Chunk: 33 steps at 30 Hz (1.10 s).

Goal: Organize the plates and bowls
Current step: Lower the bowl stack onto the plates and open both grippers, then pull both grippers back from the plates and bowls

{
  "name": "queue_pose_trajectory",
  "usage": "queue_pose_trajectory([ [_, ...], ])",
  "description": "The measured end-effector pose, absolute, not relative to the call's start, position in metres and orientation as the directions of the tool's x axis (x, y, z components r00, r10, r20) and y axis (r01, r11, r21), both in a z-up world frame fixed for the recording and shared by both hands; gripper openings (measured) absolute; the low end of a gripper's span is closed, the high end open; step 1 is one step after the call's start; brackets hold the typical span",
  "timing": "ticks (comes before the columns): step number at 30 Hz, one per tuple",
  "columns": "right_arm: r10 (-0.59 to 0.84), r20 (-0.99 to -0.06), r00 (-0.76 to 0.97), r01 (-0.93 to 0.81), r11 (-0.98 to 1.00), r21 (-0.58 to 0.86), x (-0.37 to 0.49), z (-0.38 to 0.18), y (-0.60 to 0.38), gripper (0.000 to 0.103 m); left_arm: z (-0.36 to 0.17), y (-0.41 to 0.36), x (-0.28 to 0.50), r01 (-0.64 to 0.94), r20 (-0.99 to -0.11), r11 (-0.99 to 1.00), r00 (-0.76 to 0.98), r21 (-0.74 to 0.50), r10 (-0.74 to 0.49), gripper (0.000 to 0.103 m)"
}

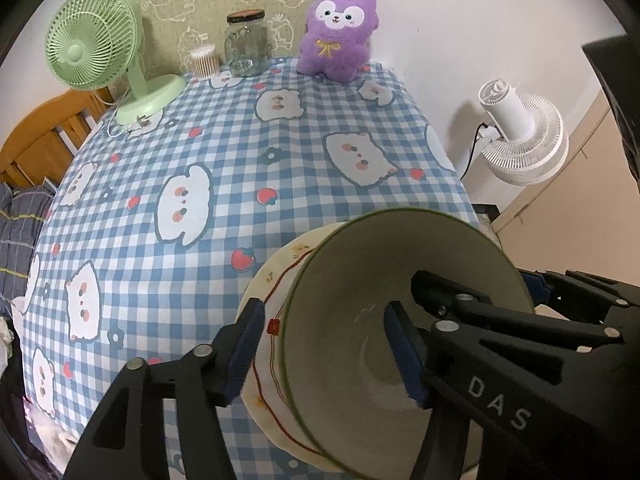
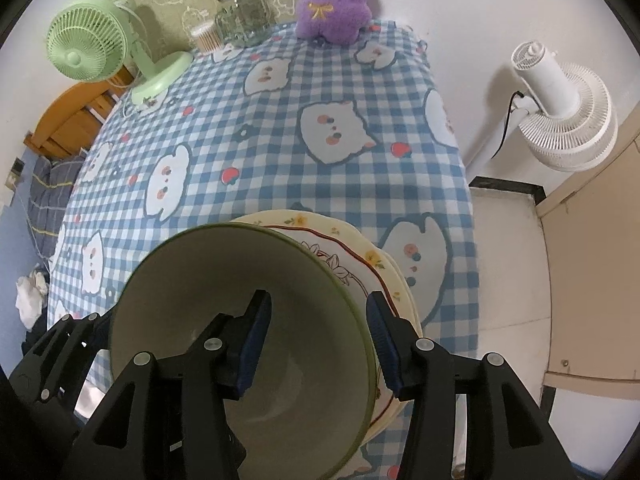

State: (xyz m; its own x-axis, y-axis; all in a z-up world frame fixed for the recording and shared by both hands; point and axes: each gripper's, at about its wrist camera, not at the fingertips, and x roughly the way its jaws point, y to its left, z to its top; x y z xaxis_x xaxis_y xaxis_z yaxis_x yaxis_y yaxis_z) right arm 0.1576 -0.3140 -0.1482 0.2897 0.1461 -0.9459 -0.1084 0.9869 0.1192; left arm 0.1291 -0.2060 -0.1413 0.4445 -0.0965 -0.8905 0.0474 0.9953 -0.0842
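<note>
A pale bowl with a green rim (image 1: 360, 280) (image 2: 224, 272) rests on a stack of cream plates with a red line and flowers (image 1: 280, 264) (image 2: 320, 232) near the front right of the checked tablecloth (image 1: 240, 160). My left gripper (image 1: 324, 354) straddles the bowl's left wall, one finger outside and one inside, with clear gaps, so it is open. My right gripper (image 2: 318, 340) straddles the bowl's right wall the same way and is open; its outer finger (image 2: 380, 340) stands close to the rim. Each gripper also shows at the edge of the other's view.
At the back of the table stand a green desk fan (image 1: 92, 40), a cotton swab tub (image 1: 204, 60), a glass jar (image 1: 246, 44) and a purple plush toy (image 1: 340, 28). A white fan (image 1: 520, 136) stands off the table's right edge. A wooden bed frame (image 1: 36, 136) lies to the left.
</note>
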Motion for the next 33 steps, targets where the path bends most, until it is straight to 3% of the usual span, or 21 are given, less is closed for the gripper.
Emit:
queue_pose_trajectory([
  [14,0.123,-0.893,0.432,0.01,0.99,0.141,0.117,-0.093,-0.306,0.056,-0.089,-0.187,0.103,0.165,-0.828,0.985,0.545,-0.049,-0.132,0.076],
  [17,0.106,-0.878,0.467,0.014,0.992,0.128,0.107,-0.08,-0.296,0.058,-0.079,-0.177,0.095,0.161,-0.81,0.987,0.575,-0.028,-0.117,0.082],
  [33,0.054,-0.813,0.579,0.048,0.994,0.1,0.042,-0.038,-0.238,0.068,-0.049,-0.107,0.041,0.168,-0.745,0.985,0.652,-0.038,-0.14,0.085],
])
